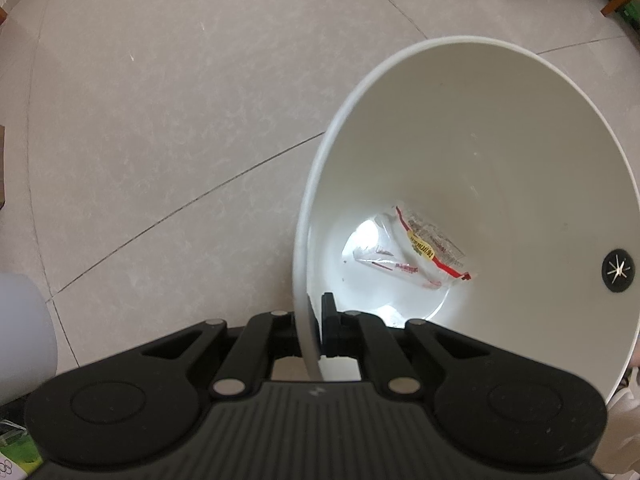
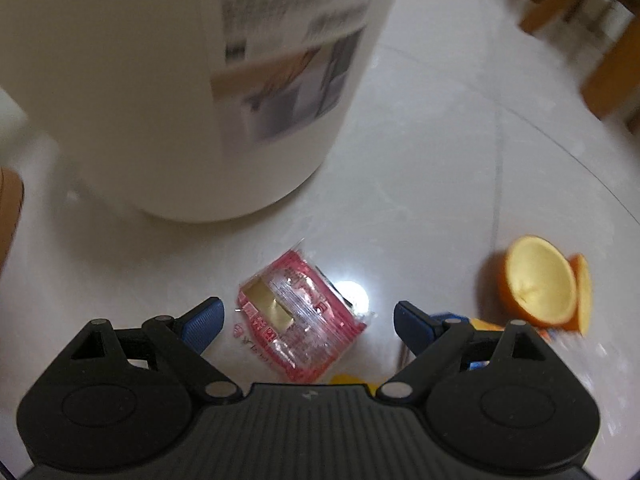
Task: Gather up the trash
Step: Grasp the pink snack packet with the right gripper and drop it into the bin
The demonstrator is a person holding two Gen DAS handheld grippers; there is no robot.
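Note:
My left gripper [image 1: 314,326] is shut on the rim of a white bin [image 1: 320,168], which is tilted so I look into its mouth. A crumpled clear wrapper with red and yellow print [image 1: 416,250] lies at the bin's bottom. In the right wrist view, my right gripper [image 2: 306,318] is open just above the floor, its blue fingertips [image 2: 204,318] on either side of a red and clear plastic wrapper [image 2: 300,320]. The bin's white outer wall with a printed label [image 2: 168,92] stands just beyond the wrapper. An orange peel half [image 2: 540,280] lies to the right.
Pale floor tiles [image 1: 160,120] with thin grout lines spread out to the left of the bin. Wooden furniture legs [image 2: 600,40] stand at the far right. Small yellow and blue scraps [image 2: 476,322] lie by my right finger. A black grommet [image 1: 618,270] sits in the bin's wall.

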